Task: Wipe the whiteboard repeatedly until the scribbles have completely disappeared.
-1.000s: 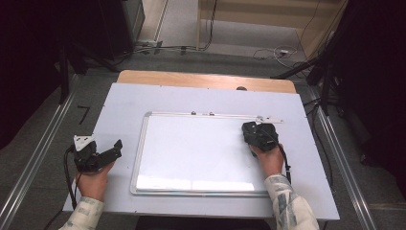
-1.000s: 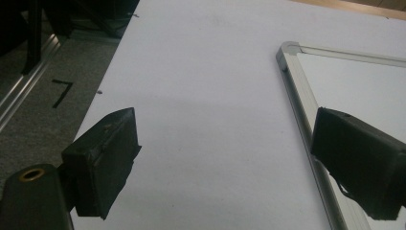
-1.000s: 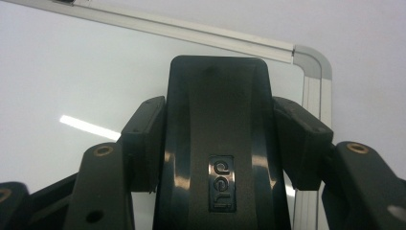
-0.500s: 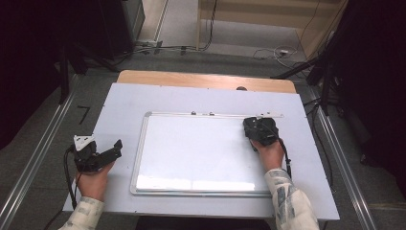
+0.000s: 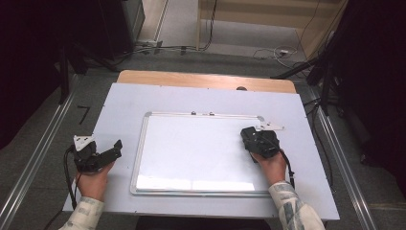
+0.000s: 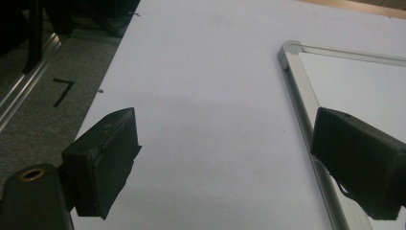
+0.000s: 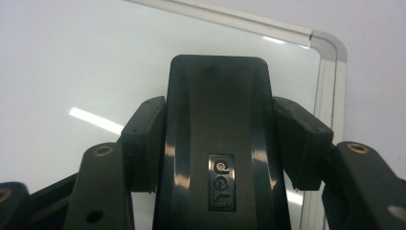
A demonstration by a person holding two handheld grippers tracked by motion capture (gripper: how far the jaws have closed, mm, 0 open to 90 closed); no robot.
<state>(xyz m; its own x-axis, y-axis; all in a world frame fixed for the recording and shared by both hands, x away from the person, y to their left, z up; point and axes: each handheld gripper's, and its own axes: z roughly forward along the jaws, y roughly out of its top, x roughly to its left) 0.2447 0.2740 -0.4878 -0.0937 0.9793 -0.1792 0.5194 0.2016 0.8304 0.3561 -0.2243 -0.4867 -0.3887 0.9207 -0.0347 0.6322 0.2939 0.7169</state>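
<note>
A black eraser [image 7: 218, 143] with a small maker's badge on its back is pinched between the jaws of the right tongs [image 5: 258, 140], one jaw pressed to each of its long sides. It sits over the whiteboard [image 5: 191, 148], near the board's far right corner; in the right gripper view that rounded corner of the frame lies just beyond the eraser's tip. Whether the eraser touches the board surface cannot be told.

Compared with a second ago, the right tongs and eraser have moved a little to the right and slightly away from the person, closer to the board's right edge. Most of that shift came in the first half second; since then the change is very small. The right hand [image 5: 270, 165] grips the tongs from behind.

The whiteboard lies flat on the white table [image 5: 124, 103], in the same place as before, its face clean.

The left tongs [image 5: 115, 148] rest on the table left of the board, where they were a second ago. Their jaws are spread wide, with nothing between them; the board's left frame edge runs past the right-hand jaw.
</note>
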